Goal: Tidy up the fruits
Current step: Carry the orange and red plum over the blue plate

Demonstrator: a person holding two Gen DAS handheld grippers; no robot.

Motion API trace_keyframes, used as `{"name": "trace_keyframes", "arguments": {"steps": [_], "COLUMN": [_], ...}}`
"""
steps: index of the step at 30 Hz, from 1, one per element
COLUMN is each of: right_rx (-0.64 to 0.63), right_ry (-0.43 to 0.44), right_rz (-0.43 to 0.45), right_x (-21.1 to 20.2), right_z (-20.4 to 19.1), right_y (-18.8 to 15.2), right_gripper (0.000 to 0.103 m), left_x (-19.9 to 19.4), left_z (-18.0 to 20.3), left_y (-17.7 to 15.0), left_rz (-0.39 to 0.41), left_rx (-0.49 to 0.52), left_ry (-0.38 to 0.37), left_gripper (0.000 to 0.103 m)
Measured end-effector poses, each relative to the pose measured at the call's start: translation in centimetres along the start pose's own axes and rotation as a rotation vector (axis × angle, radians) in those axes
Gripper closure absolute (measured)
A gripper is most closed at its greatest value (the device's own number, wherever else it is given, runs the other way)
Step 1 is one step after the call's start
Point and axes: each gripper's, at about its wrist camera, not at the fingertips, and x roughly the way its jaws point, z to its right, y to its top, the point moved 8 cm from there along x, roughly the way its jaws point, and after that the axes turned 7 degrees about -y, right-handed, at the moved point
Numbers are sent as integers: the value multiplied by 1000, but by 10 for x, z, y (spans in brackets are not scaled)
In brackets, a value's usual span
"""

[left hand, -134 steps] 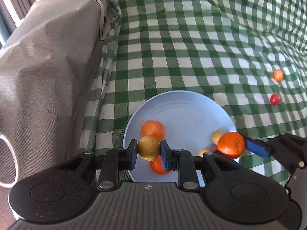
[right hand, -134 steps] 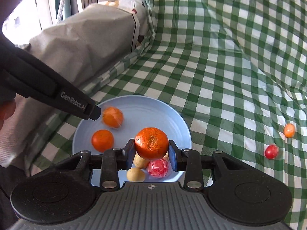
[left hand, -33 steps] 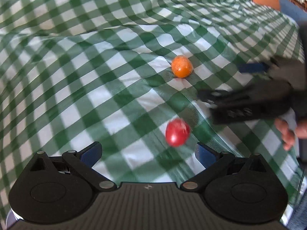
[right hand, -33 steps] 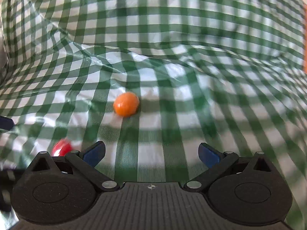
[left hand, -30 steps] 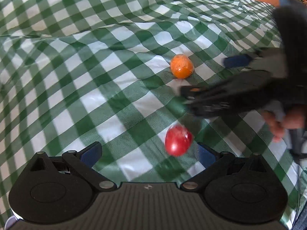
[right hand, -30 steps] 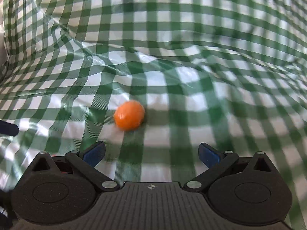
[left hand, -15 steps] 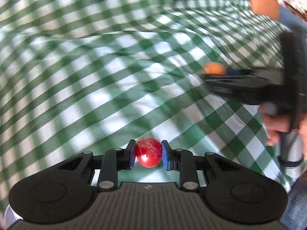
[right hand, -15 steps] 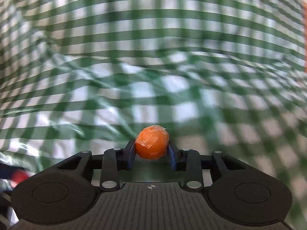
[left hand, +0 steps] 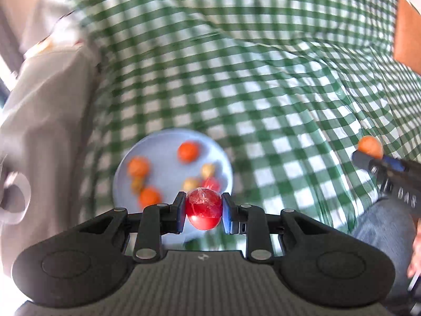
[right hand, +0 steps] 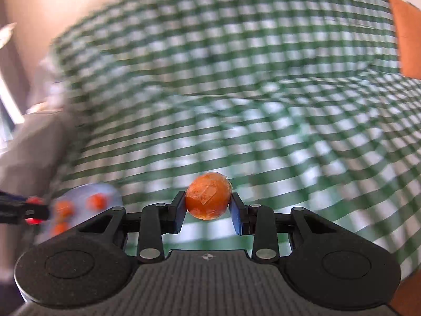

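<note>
Red fruit (left hand: pixel 203 208), wrapped in clear film, sits clamped in the left tool (left hand: pixel 203 212) above a pale blue plate (left hand: pixel 168 142) of fruits. Right tool (right hand: pixel 208 208) clamps a wrapped orange fruit (right hand: pixel 208 195) over the green-checked cloth (right hand: pixel 236 105). No writing is readable.

Plate (left hand: pixel 168 142) on tablecloth (left hand: pixel 263 84), perhaps seven fruits (left hand: pixel 188 152) in it, bag (left hand: pixel 44 121) left

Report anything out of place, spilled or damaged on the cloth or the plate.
Nothing stands out. The left gripper is shut on the red fruit, the right gripper on the orange fruit, both in crinkled clear wrap. The other fruits sit inside the blue plate. The checked cloth is rumpled; no spill shows.
</note>
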Motion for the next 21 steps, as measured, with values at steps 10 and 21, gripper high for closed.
{"name": "trace_keyframes", "arguments": {"steps": [10, 21], "right_rx": [-266, -348], "right_ry": [243, 211], "right_rz": [63, 86], "right_x": [-124, -167], "right_z": [-151, -182], "right_y": [-32, -53], "right_gripper": [66, 66], "left_x": [-87, -118], "left_z": [-50, -57], "left_y": [-76, -105], "left_rz": [84, 144], "left_rx": [-133, -153], "left_ry": [62, 50], "left_gripper": [72, 72]}}
